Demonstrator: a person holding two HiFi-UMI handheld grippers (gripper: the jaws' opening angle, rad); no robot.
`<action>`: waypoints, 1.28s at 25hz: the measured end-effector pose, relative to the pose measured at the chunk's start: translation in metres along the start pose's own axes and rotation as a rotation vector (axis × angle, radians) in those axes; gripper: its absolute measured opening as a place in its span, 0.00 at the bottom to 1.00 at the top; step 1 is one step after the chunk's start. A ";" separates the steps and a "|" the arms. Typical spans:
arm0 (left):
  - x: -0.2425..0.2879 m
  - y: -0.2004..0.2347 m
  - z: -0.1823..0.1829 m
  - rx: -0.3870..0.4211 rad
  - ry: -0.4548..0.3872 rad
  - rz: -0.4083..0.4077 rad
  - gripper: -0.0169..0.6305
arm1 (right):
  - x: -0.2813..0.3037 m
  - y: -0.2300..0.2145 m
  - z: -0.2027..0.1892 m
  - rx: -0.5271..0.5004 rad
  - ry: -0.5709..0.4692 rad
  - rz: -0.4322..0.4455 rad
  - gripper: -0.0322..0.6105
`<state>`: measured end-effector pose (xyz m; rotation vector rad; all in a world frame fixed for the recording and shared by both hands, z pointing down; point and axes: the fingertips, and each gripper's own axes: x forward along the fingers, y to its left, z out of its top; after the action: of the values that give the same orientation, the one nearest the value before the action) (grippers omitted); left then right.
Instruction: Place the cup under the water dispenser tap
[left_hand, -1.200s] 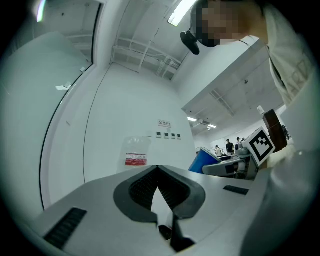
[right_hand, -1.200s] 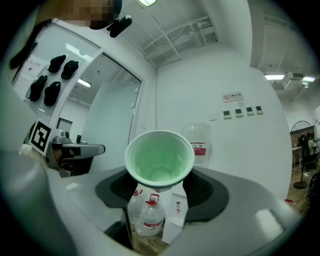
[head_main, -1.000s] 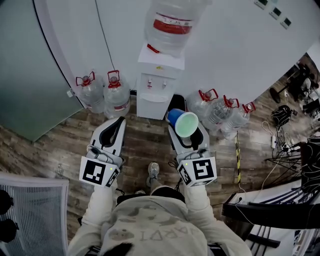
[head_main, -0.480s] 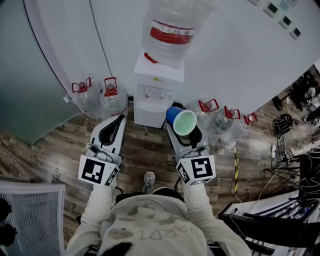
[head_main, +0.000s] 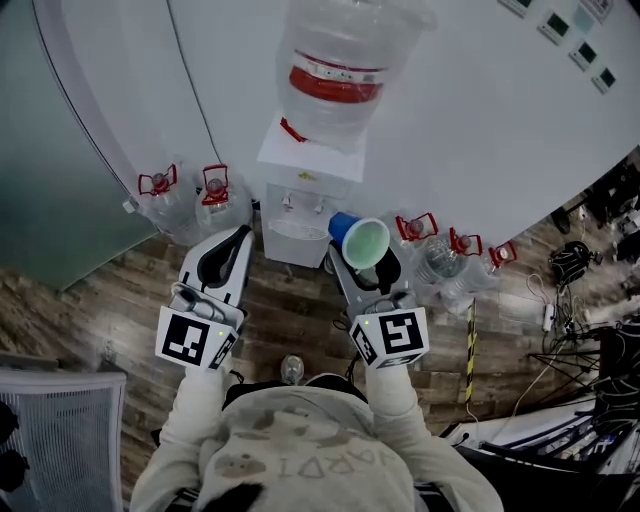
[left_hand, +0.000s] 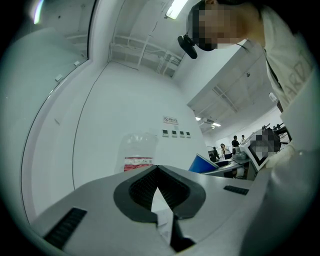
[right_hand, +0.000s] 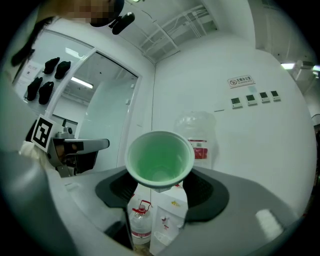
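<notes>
Reaching forward side by side, both forearms are held out toward the water dispenser (head_main: 297, 190). The blue cup (head_main: 366, 243) is pinched on its side by the right gripper (head_main: 368, 272), its green mouth turned back toward the person, near the dispenser's taps. The left gripper (head_main: 228, 252) is kept empty, jaws pressed together at the tips.

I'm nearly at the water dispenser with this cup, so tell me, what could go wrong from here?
1. The cup lies on its side in the right gripper, mouth towards you. Unless it is turned upright, it would likely catch no water under the taps.
2. The fingers seem to hold only its narrow base, so it may slip as it turns.
3. Spare bottles stand beside the dispenser; a foot could knock them.
</notes>
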<state>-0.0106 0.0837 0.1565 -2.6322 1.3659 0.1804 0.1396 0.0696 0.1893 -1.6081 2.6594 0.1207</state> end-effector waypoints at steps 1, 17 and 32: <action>0.005 0.000 -0.001 0.002 -0.001 0.003 0.03 | 0.003 -0.003 -0.001 -0.001 0.001 0.007 0.50; 0.049 0.039 -0.029 -0.003 0.036 0.043 0.03 | 0.069 -0.024 -0.036 0.027 0.049 0.066 0.50; 0.114 0.113 -0.066 -0.011 0.079 -0.036 0.03 | 0.159 -0.035 -0.071 0.044 0.120 0.010 0.50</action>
<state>-0.0355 -0.0846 0.1893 -2.6979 1.3431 0.0804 0.0980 -0.0925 0.2478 -1.6401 2.7369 -0.0350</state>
